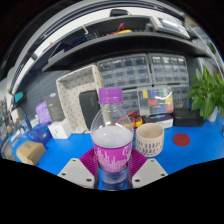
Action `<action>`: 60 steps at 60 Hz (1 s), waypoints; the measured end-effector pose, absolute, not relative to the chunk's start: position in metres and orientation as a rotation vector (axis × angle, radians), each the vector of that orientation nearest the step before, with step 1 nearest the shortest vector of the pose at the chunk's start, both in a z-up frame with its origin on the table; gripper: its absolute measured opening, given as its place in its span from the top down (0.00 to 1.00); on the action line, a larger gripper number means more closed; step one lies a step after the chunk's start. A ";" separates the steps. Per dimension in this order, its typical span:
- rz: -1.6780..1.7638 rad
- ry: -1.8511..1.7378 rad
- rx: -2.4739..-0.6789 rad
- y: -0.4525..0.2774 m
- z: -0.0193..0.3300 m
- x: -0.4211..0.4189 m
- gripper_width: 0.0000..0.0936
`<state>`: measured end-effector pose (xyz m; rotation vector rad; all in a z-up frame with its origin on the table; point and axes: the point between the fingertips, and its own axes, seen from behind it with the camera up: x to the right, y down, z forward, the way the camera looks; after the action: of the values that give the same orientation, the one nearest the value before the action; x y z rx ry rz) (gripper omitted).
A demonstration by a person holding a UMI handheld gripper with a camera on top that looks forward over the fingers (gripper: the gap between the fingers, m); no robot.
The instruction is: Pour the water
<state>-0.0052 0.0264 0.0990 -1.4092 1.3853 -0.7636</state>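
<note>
Clamped between both pink pads, nearest the lens: a clear plastic water bottle with a purple cap, so claw clenched on the bottle's lower body, both fingers pressing its sides. Held upright, cap seemingly in place, water level high in the body, about at the shoulder. Just beside the bottle and slightly beyond the fingers: a small pale paper cup, upright on the blue bench, mouth open; contents not visible from this angle. Farther off on the bench: a red round disc, a green plant, a white perforated panel and grey drawer cabinets behind. Judged progress: pick-up done, pouring not begun, since bottle untilted and apparently full. Left to do, likely: cap off if truly on, bottle over the cup, tilt, fill, return upright. Chief risk: overshooting so small a cup.
</note>
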 end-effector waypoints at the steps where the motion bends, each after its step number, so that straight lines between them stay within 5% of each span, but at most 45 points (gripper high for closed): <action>1: -0.748 1.396 -1.393 0.028 0.100 -0.003 0.60; 31: 0.065 1.743 -0.436 0.064 0.148 0.097 0.60; 60: 0.552 1.727 0.176 0.054 0.152 0.134 0.60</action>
<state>0.1339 0.0540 0.1524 0.1764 1.7267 0.5520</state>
